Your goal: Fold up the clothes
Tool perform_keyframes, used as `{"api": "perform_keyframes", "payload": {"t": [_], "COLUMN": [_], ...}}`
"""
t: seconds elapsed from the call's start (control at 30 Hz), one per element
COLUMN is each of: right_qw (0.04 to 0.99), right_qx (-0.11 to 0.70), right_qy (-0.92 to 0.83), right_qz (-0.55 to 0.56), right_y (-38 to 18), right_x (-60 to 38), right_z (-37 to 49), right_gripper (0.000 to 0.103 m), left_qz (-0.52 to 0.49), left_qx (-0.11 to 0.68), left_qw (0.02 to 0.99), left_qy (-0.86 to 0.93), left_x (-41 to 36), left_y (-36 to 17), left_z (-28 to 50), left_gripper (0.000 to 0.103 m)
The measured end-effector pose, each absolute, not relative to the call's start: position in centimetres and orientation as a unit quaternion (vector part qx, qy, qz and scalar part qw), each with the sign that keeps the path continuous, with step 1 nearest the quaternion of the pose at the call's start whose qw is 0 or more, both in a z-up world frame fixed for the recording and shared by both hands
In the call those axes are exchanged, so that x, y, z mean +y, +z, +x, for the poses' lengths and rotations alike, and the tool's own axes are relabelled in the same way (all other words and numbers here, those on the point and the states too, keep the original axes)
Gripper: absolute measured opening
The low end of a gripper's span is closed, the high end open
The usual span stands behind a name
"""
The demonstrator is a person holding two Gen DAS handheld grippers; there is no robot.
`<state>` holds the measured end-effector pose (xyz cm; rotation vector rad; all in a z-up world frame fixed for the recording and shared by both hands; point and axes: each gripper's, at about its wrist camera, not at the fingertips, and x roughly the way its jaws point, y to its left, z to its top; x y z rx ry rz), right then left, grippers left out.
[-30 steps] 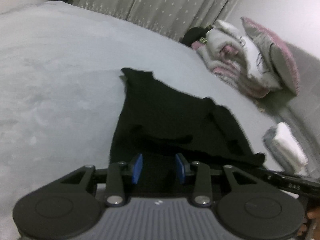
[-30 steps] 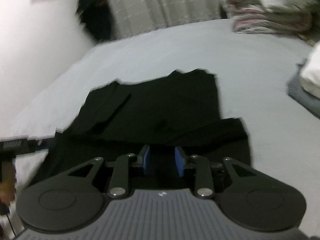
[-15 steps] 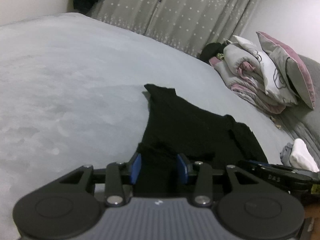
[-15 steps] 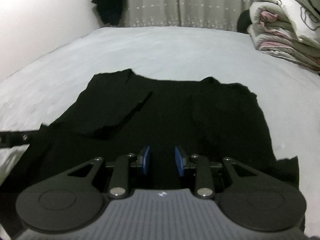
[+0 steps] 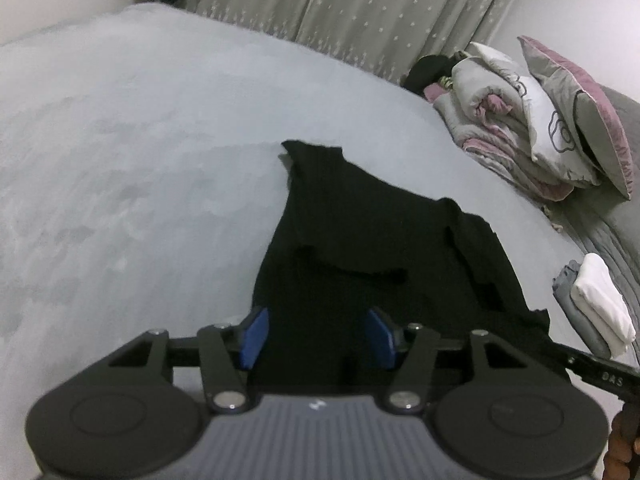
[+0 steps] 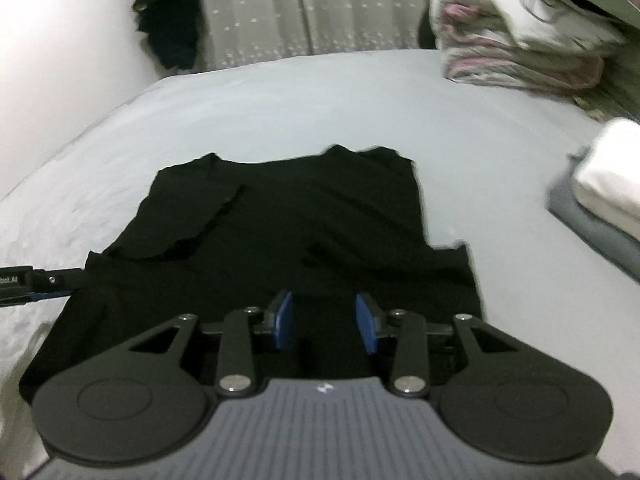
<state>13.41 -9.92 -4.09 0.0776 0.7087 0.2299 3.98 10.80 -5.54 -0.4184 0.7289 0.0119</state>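
A black garment [image 5: 372, 240] lies spread on the grey bed [image 5: 140, 160], both sleeves folded in over its body. My left gripper [image 5: 318, 336] hangs over its near left edge. Its jaws are opening, and the blue pads [image 5: 256, 336] stand well apart with dark cloth lying under the gap. My right gripper [image 6: 325, 320] is over the near hem of the garment [image 6: 280, 220], jaws also opening, pads clear of the fabric. The left gripper [image 6: 24, 280] shows at the left edge of the right wrist view.
A small stack of folded white and grey clothes [image 5: 596, 304] sits to the right of the garment. Rolled quilts and pillows [image 5: 532, 120] are piled at the bed's far right. Patterned curtains [image 5: 360, 12] hang behind, with dark clothing [image 6: 168, 20] on the wall.
Both pairs of jaws have spread wider. Both views have swung about since the earlier frames. The garment lies much as before.
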Motion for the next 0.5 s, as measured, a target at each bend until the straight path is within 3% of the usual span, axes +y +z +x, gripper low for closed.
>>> {"api": "perform_keyframes", "payload": {"t": [0.5], "right_qw": [0.905], "right_qx": [0.391], "right_qy": [0.058], "right_qz": [0.160], "right_y": [-4.2], "right_x": [-16.5], "right_z": [6.5], "right_gripper": [0.045], "left_qz": [-0.214], "left_qx": [0.436], "left_qw": [0.874], "left_qy": [0.010], "left_x": [11.4], "left_y": [-5.7], "left_z": [-1.6], "left_gripper": [0.057]}}
